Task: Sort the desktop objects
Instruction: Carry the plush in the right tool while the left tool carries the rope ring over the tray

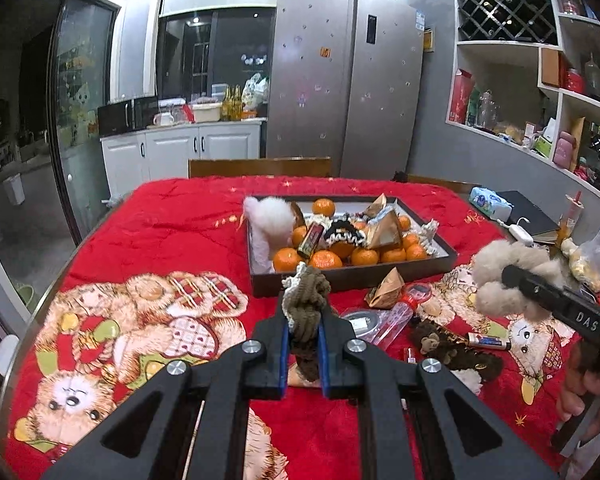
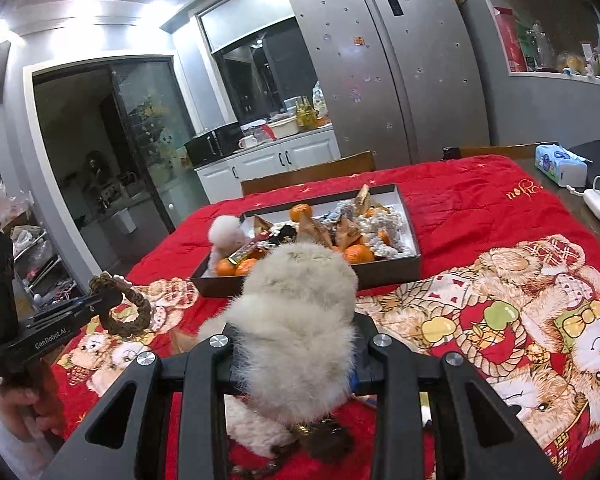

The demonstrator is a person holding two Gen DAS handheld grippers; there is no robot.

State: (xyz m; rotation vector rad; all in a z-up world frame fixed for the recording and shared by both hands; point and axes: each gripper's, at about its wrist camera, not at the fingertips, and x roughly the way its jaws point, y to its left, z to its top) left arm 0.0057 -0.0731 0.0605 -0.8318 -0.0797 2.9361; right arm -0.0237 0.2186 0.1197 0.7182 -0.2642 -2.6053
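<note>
Left gripper (image 1: 304,336): fingers pinching a braided brown hair tie (image 1: 306,300), held above the red teddy-bear blanket (image 1: 160,240) on the tabletop, just short of the tray (image 1: 352,276). Right gripper (image 2: 296,360): fingers clamped on a fluffy beige scrunchie (image 2: 300,320), also raised before the tray. Tray holds tangerines (image 1: 326,259), gold packets and a white pompom (image 1: 270,216).

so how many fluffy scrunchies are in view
2: a beige scrunchie held in the right gripper, and a white scrunchie on the tray's left end. More may be hidden.
</note>
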